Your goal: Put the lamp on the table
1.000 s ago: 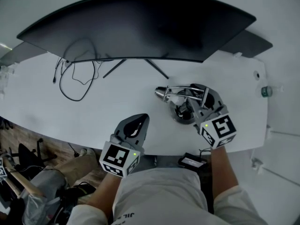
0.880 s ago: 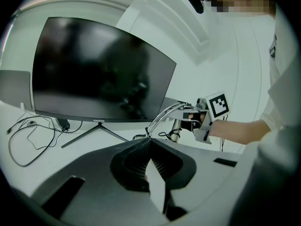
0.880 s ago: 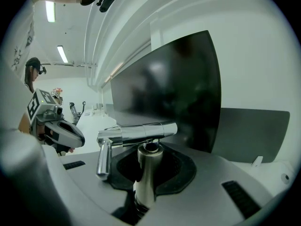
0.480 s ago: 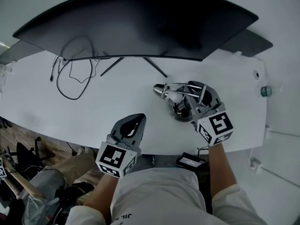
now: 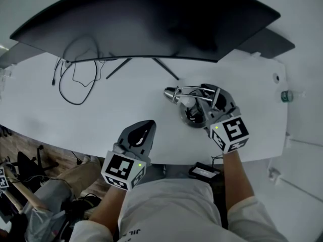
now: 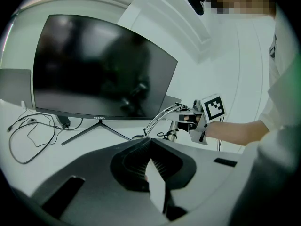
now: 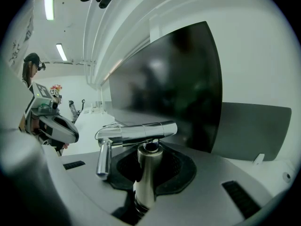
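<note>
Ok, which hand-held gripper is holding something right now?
The right hand-held gripper, clamped on the lamp by its post; the left hand-held gripper is empty, jaws together.

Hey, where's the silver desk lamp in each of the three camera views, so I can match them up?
Head view: silver metal desk lamp right of centre, near the white table's front edge.
Left gripper view: right of centre, its thin curved arm below the monitor's corner.
Right gripper view: bottom centre, upright post between the jaws.
Shared landmark: curved black monitor behind the lamp.
</note>
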A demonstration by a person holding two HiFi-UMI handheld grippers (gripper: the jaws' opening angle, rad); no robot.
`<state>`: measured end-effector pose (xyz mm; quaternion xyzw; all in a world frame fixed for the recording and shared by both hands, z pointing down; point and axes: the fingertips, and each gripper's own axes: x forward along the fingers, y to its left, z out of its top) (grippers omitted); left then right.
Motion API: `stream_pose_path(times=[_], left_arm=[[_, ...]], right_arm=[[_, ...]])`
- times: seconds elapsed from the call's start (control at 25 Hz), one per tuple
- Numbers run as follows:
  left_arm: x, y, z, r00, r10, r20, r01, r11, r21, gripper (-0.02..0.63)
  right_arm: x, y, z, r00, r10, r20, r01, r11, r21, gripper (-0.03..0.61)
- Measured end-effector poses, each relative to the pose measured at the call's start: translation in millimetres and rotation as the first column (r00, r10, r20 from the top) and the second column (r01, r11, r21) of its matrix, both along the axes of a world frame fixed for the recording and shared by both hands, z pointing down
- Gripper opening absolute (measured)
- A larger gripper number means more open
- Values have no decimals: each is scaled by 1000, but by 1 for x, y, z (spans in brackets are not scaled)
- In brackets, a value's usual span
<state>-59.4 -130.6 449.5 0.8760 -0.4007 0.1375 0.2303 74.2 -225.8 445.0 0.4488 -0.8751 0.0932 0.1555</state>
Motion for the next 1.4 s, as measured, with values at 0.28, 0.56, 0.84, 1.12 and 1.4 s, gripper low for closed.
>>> stream_pose_path(times=[0.28,0.56,0.84,1.12,1.4], left_arm=[[2,-1,-1,1000,-3,-1,3,1000,-3,3],[4,-1,0,1000,-2,-9,2,1000,8,3],[5,1,-3,1000,8,-6,-8,1000,2,3],[5,8,-6,1000,5,-1,-5,1000,6,3],[6,17,-6,1000,-1,6,1,1000,15,3]], right_arm=[[-3,3,0,1000,-19,-1,19,1000,9,70],[-2,9,1,1000,-17,4,17,999,34,71],[-2,15,2,1000,-10,11,9,999,54,71],[-3,22,4,1000,-16,6,15,997,78,71],[0,29,5,1000,-27,15,25,994,110,72]])
